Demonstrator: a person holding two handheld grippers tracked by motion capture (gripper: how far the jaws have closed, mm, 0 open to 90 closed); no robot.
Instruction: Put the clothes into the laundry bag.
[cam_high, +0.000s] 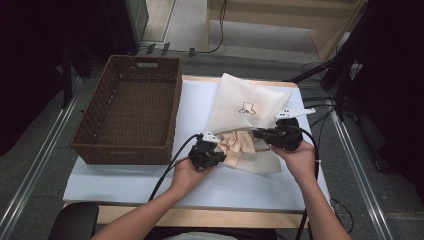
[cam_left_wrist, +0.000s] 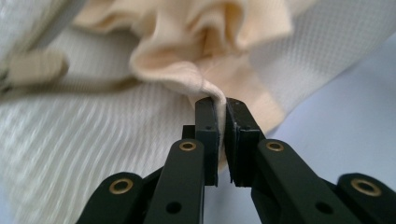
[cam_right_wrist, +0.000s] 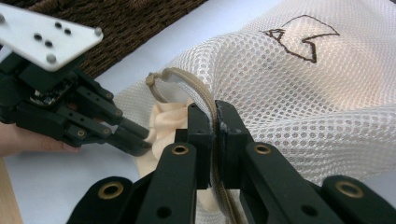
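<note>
left gripper (cam_high: 216, 150): black, brass rivets, black cable | right gripper (cam_high: 260, 133): black, white plate

A tall dark brown wicker basket (cam_high: 125, 107) walls off the left of my white table top (cam_high: 150, 182), its near wall just left of my left gripper (cam_high: 212, 150). The bare strip of table in front of me is open for passing across. The white mesh laundry bag (cam_high: 245, 102) covers the middle and far side, with peach cloth (cam_high: 240, 142) bunched between my left gripper and my right gripper (cam_high: 257, 134). A narrow bare gap runs between basket and bag. The table's right edge lies close beside my right hand (cam_high: 300, 157).
</note>
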